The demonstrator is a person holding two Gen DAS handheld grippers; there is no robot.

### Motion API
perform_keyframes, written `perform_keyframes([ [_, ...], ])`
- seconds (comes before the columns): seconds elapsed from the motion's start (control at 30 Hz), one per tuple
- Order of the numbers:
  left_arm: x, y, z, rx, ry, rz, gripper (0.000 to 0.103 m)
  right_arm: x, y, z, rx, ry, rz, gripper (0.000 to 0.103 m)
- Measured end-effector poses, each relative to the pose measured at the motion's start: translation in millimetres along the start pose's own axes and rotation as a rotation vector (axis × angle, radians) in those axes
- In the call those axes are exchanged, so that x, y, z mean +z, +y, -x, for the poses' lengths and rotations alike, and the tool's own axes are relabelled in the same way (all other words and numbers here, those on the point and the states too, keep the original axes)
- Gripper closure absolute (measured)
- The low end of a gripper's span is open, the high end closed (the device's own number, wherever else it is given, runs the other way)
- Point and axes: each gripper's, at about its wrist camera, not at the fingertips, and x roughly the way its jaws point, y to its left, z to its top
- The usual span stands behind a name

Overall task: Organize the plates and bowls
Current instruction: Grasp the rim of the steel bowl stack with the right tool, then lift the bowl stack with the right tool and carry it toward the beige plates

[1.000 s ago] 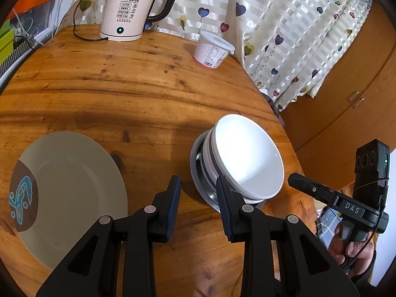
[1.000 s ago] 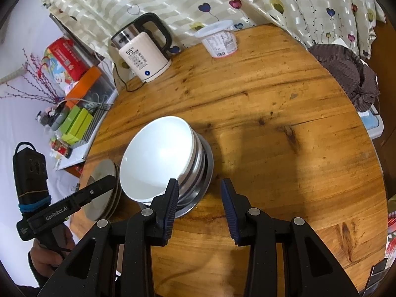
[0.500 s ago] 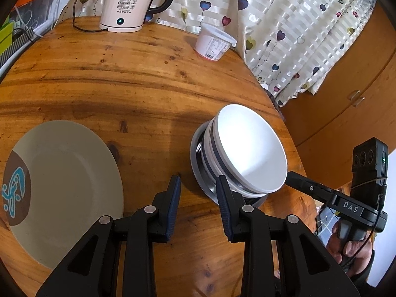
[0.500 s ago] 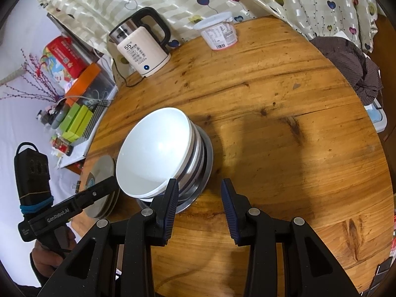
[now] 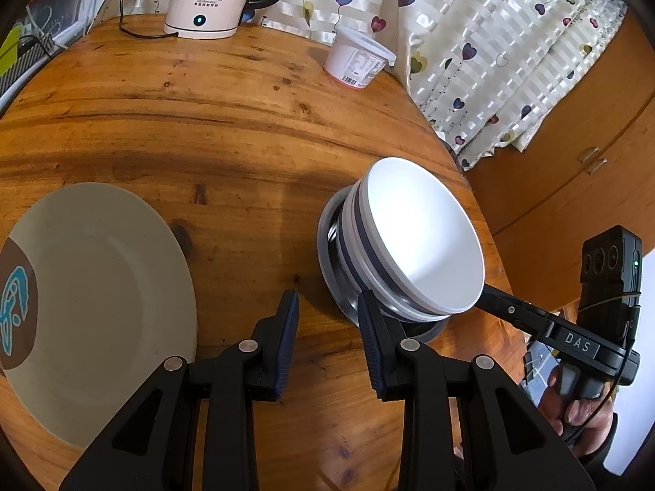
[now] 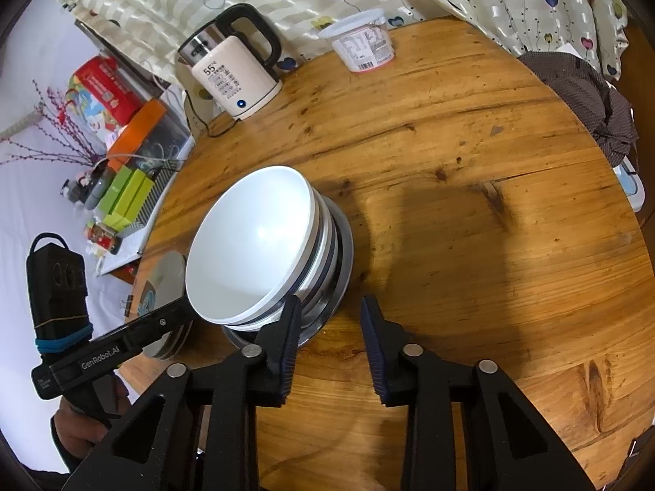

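A big plate (image 5: 102, 307) lay flat on the wooden surface (image 5: 229, 122), left of the left gripper (image 5: 327, 319). That gripper stood a little open with nothing in it. The stack of bowls (image 5: 413, 241) sat just right of it. The right gripper (image 6: 329, 323) was closing on nothing, the stack of bowls touching its left finger.
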Motion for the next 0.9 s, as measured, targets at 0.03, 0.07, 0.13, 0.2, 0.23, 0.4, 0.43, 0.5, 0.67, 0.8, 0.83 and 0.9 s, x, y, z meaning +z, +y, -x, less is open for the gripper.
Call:
perform_keyframes([
  [0.03, -0.2, 0.4, -0.6, -0.002, 0.003, 0.002, 0.072, 0.2, -0.3, -0.6, 0.001, 0.0, 0.0, 0.076],
  [0.07, -0.8, 0.1, -1.5, -0.003, 0.006, 0.003, 0.072, 0.1, -0.5, -1.1, 0.002, 0.001, 0.0, 0.078],
  [0.13, -1.3, -0.2, -3.1, -0.011, 0.01, 0.005, 0.072, 0.4, -0.9, -1.9, 0.002, 0.002, -0.001, 0.08],
  [0.2, -1.2, -0.2, -4.8, -0.017, 0.014, 0.004, 0.072, 0.3, -1.4, -3.4, 0.007, 0.006, -0.003, 0.082],
  [0.23, -0.9, 0.0, -5.8, -0.019, 0.016, 0.003, 0.072, 0.3, -1.7, -4.3, 0.011, 0.009, -0.005, 0.083],
  [0.4, -0.5, 0.6, -10.2, -0.021, 0.025, -0.001, 0.072, 0.0, -2.8, -6.9, 0.013, 0.015, -0.008, 0.083],
  [0.43, -0.4, 1.4, -11.0, -0.023, 0.027, 0.002, 0.072, 0.0, -2.9, -7.2, 0.013, 0.016, -0.009, 0.083],
  [0.5, -0.1, 1.5, -12.0, -0.025, 0.027, 0.003, 0.072, 0.1, -3.4, -8.2, 0.011, 0.02, -0.011, 0.083],
  [0.67, 1.6, 1.5, -14.9, -0.034, 0.024, 0.0, 0.072, 0.3, -5.4, -9.5, 0.008, 0.024, -0.016, 0.084],
  [0.8, 3.7, 1.3, -16.8, -0.043, 0.027, -0.004, 0.072, 1.2, -8.2, -10.2, 0.009, 0.024, -0.024, 0.084],
  [0.83, 4.2, 0.8, -17.1, -0.043, 0.026, -0.005, 0.072, 1.4, -8.8, -10.0, 0.01, 0.023, -0.026, 0.084],
  [0.9, 4.8, 0.0, -17.6, -0.044, 0.026, -0.007, 0.072, 2.1, -10.1, -9.9, 0.012, 0.022, -0.03, 0.084],
])
